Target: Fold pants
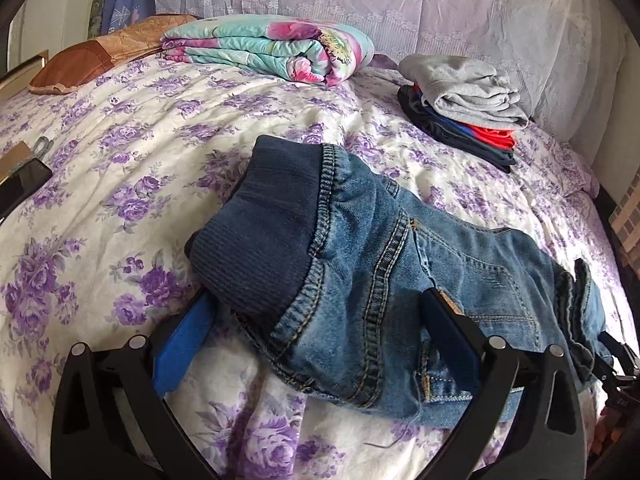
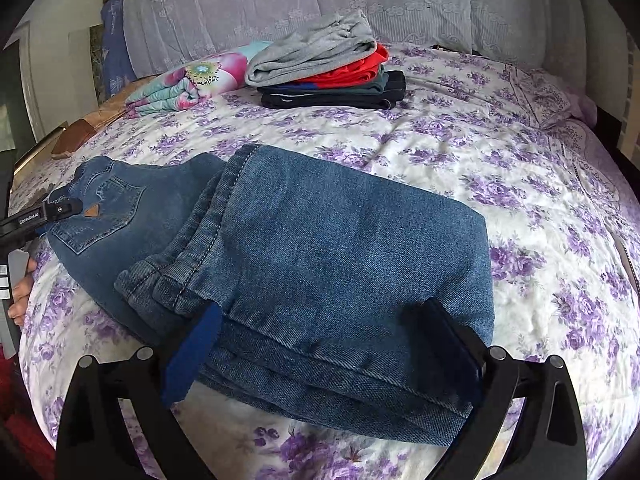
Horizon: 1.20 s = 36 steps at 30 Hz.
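So the jeans [image 1: 360,264] lie across the bed [image 1: 120,184] with their long axis running left to right: waistband end in front of the left gripper [image 1: 316,316], folded leg end in front of the right gripper [image 2: 320,320]. Both sets of jaws are spread wide, straddling the denim rather than pinching it. I'd guess the right one's closer to making the next fold, since the legs are already doubled over there.

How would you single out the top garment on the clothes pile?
Start at the bed's purple-flowered sheet. Near the lace-covered pillows sits a stack of folded clothes. The top piece is a pale grey knit garment, lying over the red and dark ones.
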Each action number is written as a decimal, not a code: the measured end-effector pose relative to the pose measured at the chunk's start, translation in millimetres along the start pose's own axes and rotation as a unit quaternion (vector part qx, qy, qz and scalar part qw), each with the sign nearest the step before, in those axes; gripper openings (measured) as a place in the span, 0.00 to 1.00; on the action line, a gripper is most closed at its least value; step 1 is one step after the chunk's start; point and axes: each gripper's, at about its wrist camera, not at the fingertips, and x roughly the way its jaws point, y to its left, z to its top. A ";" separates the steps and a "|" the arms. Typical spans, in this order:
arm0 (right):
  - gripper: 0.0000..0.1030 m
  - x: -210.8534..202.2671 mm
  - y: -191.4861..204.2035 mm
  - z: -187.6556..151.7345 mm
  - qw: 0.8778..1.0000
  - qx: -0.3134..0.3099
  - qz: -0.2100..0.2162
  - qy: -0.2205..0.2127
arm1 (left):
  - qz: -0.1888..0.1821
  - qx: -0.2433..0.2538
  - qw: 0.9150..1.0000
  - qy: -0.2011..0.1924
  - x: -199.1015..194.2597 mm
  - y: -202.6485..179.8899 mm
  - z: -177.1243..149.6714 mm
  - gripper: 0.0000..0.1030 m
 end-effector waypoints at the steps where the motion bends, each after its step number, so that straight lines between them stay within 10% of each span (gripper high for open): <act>1: 0.97 0.1 0.2 0.1 1.000 0.000 0.000 0.000 | 0.006 0.003 1.000 0.001 0.9 -2.5 0.3 0.96; 24: 0.97 0.0 0.7 -0.6 1.000 0.000 0.000 0.000 | 0.013 -0.034 0.999 -0.015 -2.4 -11.4 1.2 0.96; 29: 0.97 -0.3 0.4 -0.4 1.000 0.000 0.000 -0.001 | -0.081 -0.081 0.993 -0.004 -11.1 13.3 3.0 0.96; 36: 0.97 -0.6 0.5 -0.6 1.000 0.001 0.000 -0.001 | -0.254 -0.176 0.950 0.041 -22.5 64.9 1.4 0.95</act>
